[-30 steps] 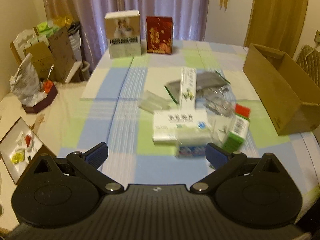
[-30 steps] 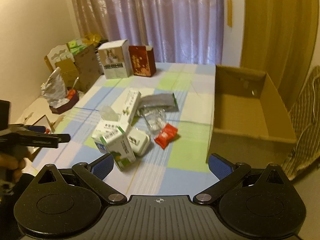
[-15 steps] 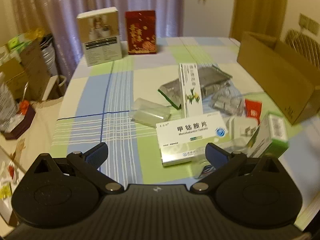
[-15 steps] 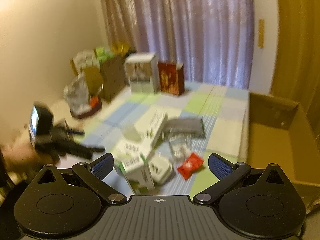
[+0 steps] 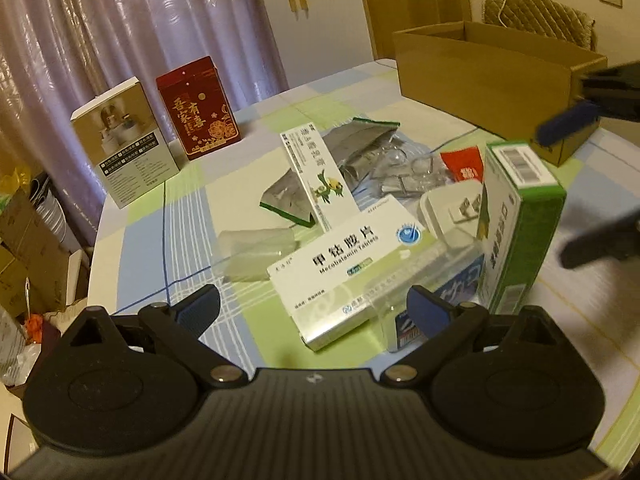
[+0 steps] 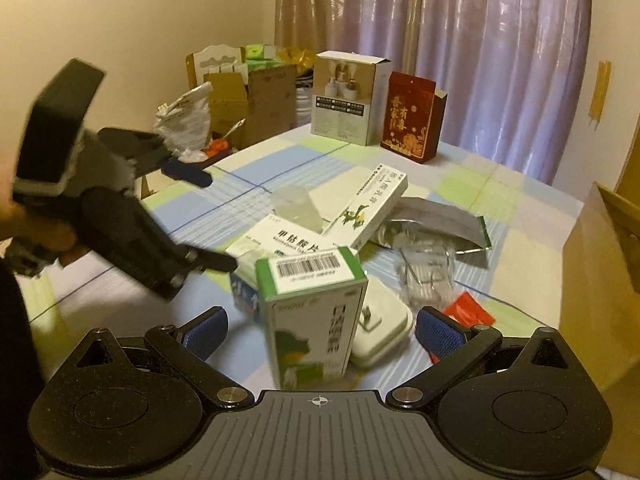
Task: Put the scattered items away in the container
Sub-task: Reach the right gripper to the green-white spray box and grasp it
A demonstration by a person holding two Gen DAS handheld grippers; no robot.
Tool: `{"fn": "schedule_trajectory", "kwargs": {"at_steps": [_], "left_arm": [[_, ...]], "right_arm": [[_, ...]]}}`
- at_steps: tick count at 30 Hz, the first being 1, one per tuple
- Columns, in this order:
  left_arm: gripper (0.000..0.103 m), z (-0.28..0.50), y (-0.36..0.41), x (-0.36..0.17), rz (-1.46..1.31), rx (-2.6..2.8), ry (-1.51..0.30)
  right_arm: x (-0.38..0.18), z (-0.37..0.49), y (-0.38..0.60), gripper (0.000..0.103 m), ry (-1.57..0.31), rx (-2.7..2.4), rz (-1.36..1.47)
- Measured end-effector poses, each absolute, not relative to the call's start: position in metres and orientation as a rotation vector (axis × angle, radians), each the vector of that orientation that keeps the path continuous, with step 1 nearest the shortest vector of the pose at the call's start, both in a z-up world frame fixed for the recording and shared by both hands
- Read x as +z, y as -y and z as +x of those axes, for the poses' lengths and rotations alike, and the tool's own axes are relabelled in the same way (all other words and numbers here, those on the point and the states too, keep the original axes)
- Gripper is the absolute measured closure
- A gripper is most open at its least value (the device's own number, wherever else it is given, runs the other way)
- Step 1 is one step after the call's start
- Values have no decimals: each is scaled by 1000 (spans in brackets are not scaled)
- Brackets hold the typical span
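A pile of items lies on the checked tablecloth: a white tablet box point(image 5: 344, 264), a long white box point(image 5: 320, 176), a silver pouch point(image 5: 360, 144), a red sachet point(image 5: 460, 164), a white plug adapter point(image 5: 452, 208) and a clear cup point(image 5: 256, 248) on its side. A green carton point(image 6: 316, 312) stands upright, with my open right gripper point(image 6: 322, 332) straddling it. Its fingers do not touch the carton. My left gripper point(image 5: 314, 312) is open just before the tablet box. The brown cardboard container point(image 5: 488, 76) stands to the right of the pile.
A grey photo box point(image 5: 124, 140) and a red gift box point(image 5: 200, 108) stand at the table's far end. Cartons and bags point(image 6: 240, 96) crowd the floor beside the table's left side. A padded chair point(image 5: 536, 12) is behind the container. The left gripper point(image 6: 204, 218) reaches in from the left.
Both grippers have dropped and closed in on the pile. The right one now has the green carton between its open fingers, and the left one is near the tablet box.
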State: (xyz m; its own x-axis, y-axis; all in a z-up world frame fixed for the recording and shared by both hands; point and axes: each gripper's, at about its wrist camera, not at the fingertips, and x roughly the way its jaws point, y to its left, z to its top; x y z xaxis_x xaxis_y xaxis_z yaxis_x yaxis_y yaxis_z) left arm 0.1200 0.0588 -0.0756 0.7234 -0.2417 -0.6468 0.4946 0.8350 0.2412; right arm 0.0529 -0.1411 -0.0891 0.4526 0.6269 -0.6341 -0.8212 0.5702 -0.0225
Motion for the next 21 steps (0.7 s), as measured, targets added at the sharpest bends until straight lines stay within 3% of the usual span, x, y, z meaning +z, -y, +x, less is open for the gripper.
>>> {"fn": "schedule_trajectory", "kwargs": {"at_steps": [9, 10, 11, 16, 21], "left_arm": [[5, 121, -54, -84, 466, -466, -640], [5, 121, -53, -84, 478, -472, -641], [5, 120, -51, -85, 488, -479, -641], [5, 117, -45, -85, 537, -518, -629], [6, 114, -28, -85, 627, -609, -618]], "right_arm": [[-110, 65, 128, 1, -623, 969, -430], [-111, 65, 127, 23, -630, 980, -434], [-114, 66, 125, 32, -655, 992, -438], [-112, 68, 126, 44, -681, 981, -430], [-93, 74, 149, 45, -793, 894, -457]]}}
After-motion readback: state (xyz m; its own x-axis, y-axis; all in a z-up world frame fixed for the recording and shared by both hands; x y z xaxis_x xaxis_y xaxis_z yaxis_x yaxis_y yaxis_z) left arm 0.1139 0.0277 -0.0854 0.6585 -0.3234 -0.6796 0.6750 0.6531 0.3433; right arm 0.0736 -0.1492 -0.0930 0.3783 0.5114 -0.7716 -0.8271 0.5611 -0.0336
